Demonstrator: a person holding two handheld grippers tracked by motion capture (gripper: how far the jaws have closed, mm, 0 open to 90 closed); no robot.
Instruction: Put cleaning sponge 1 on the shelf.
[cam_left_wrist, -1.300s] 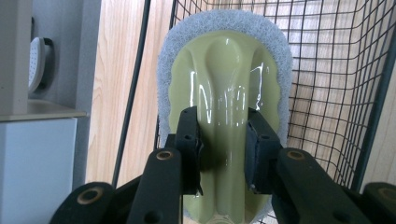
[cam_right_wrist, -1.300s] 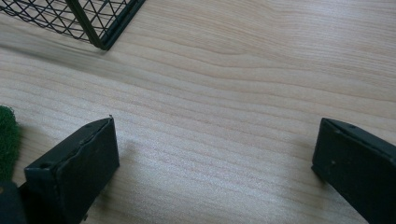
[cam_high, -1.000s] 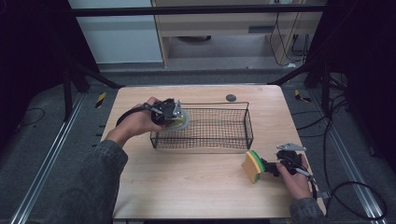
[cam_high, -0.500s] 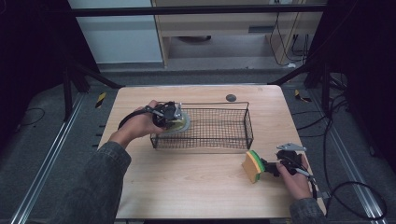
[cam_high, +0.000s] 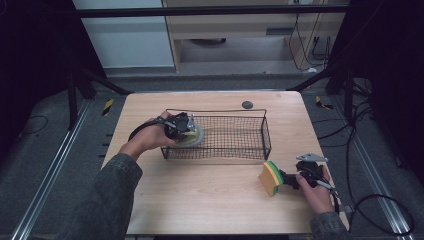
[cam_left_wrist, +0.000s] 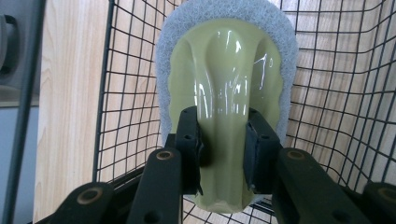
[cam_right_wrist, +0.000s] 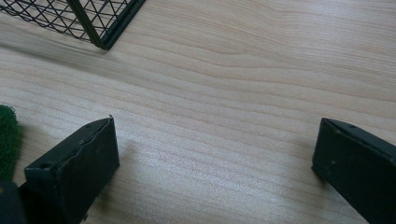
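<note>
A light wooden desk (cam_high: 210, 200) stands on a dark floor, with a black wire basket (cam_high: 235, 155) set across its middle and a small dark round object (cam_high: 247, 104) beyond the basket's far rim. The left gripper (cam_high: 186, 127) is at the basket's left end; in the left gripper view its jaws are closed part-way onto the raised glossy handle of a pale green scrubber (cam_left_wrist: 229, 88) with a white mesh pad around its edge, which hangs inside the basket against the wire wall. Whether the scrubber already rests on the basket floor cannot be told. Apart from the scrubber, the basket appears to hold nothing; the desk grain shows through its mesh. The right gripper (cam_high: 295, 179) lies low over the desk near the front right corner, just beside a yellow and green sponge (cam_high: 270, 178) that stands on its edge. In the right gripper view its jaws are spread wide with bare desk between them, holding nothing, and a strip of the sponge's green face (cam_right_wrist: 8, 140) shows at the left edge. Risks from here: the smooth handle may slip in the jaws if the grip loosens early; the mesh pad may snag on the wire during release or withdrawal, dragging the basket; the sponge, balanced on edge, may topple if the right gripper nudges it.
</note>
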